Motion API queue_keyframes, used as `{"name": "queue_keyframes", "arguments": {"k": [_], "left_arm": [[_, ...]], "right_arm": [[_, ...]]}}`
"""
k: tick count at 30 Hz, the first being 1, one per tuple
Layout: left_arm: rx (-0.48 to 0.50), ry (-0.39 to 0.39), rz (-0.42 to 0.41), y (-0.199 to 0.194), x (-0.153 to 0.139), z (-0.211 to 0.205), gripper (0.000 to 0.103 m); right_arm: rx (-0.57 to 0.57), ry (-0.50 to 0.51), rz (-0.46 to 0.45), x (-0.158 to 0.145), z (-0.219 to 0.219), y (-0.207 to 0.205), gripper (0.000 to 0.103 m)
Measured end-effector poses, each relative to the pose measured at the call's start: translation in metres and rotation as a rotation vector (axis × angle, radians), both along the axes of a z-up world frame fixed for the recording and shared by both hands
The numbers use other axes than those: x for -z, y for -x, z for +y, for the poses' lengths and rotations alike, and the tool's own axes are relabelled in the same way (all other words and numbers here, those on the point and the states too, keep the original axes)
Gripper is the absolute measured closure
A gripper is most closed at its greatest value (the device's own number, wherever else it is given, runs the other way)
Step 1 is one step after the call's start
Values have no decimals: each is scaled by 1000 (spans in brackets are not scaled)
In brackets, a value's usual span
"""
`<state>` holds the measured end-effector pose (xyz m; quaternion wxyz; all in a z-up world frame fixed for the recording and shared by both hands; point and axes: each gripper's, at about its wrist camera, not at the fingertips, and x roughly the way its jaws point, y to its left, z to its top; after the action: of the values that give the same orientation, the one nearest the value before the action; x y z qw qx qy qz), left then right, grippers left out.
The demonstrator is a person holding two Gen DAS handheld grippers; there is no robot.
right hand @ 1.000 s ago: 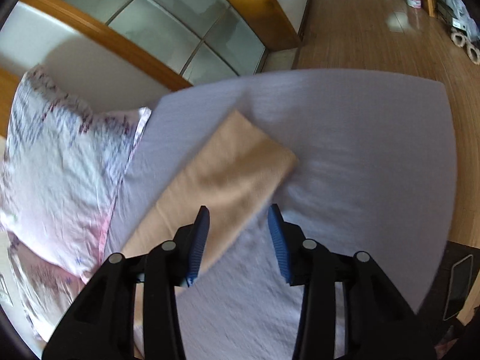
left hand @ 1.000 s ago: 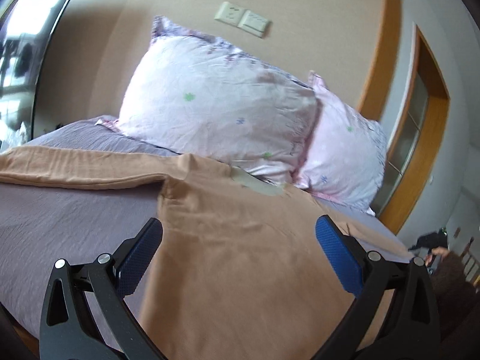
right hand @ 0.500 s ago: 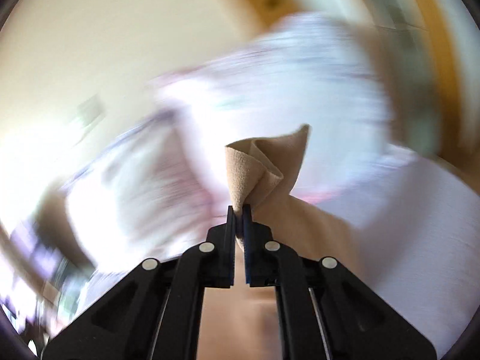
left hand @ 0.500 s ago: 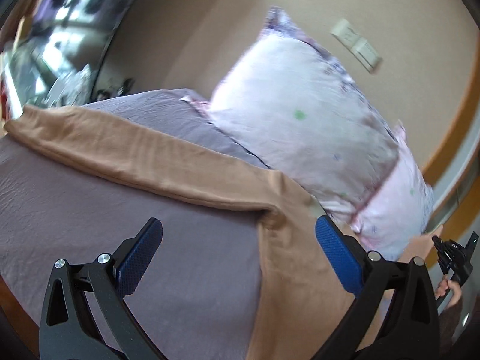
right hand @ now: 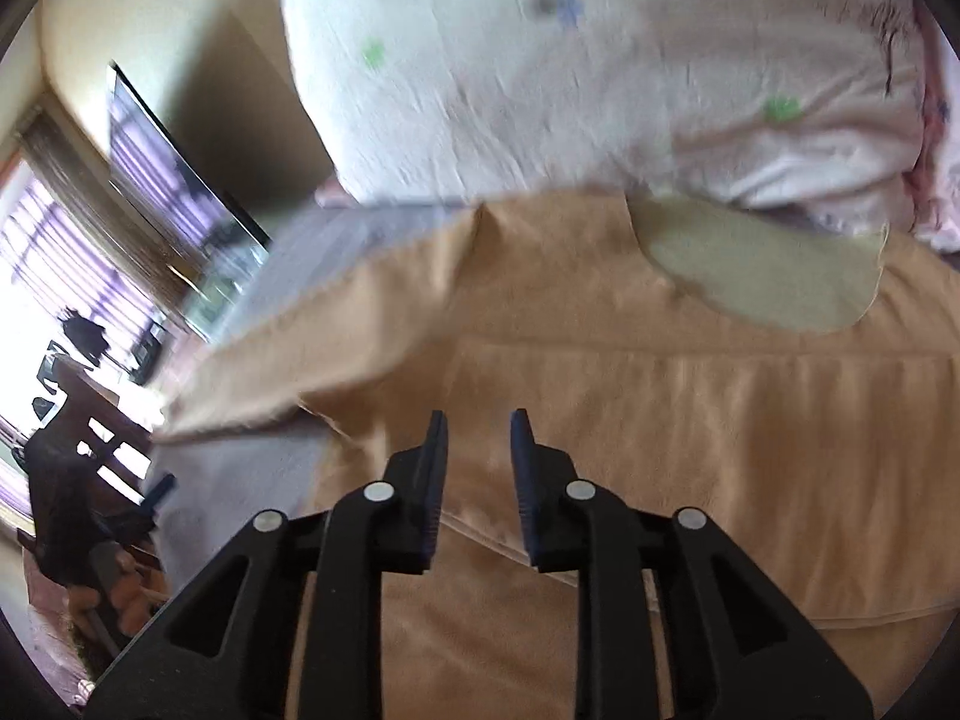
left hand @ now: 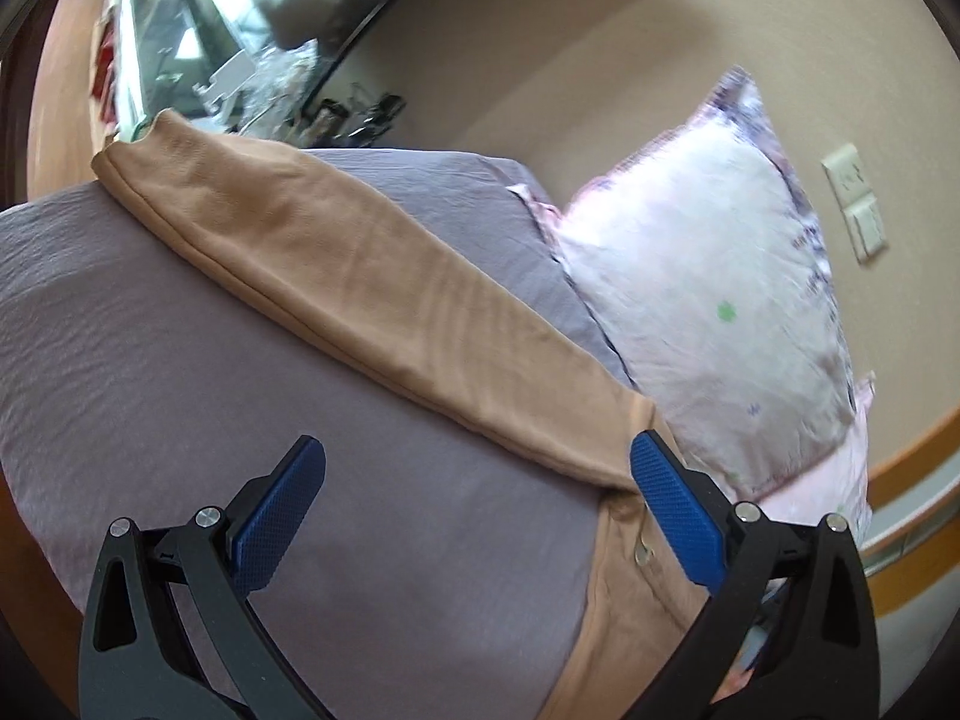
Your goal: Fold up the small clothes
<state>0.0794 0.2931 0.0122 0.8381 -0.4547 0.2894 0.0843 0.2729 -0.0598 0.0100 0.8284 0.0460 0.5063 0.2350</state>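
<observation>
A tan long-sleeved shirt (right hand: 690, 408) lies flat on the grey-purple bed sheet (left hand: 180, 360). In the left wrist view one sleeve (left hand: 372, 294) stretches out to the upper left across the sheet. My left gripper (left hand: 474, 480) is wide open and empty, above the sheet near the armpit of that sleeve. In the right wrist view the other sleeve lies folded across the shirt body, and the neckline with a pale green lining (right hand: 762, 282) shows. My right gripper (right hand: 479, 435) is open a little and empty, just above the shirt.
Two pink-white pillows (left hand: 714, 312) lean on the beige wall behind the shirt. A wall switch plate (left hand: 855, 210) is at the right. A cluttered window side (left hand: 210, 60) lies past the bed's far edge. A dark chair (right hand: 66, 480) stands beside the bed.
My right gripper was shut on the sleeve end and held it up; it has laid it over the shirt body and opened. My left gripper has swung left toward the outstretched sleeve.
</observation>
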Motion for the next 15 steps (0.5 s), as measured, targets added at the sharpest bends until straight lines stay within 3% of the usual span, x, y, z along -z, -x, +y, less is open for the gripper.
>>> {"name": "queue_keyframes", "arguments": {"k": [4, 8, 12, 14, 15], "left_arm": [[-46, 68, 41, -7, 9, 18, 5], [-79, 111, 66, -18, 8, 34, 5], [-110, 185, 64, -29, 11, 57, 6], [-125, 211, 59, -31, 14, 66, 15], [-137, 205, 78, -31, 14, 68, 32]], "right_arm": [[6, -98, 14, -2, -10, 18, 73], [6, -195, -39, -20, -31, 51, 53], [11, -275, -85, -39, -62, 82, 44], [24, -312, -116, -50, -85, 92, 36], [31, -322, -132, -57, -95, 95, 35]]}}
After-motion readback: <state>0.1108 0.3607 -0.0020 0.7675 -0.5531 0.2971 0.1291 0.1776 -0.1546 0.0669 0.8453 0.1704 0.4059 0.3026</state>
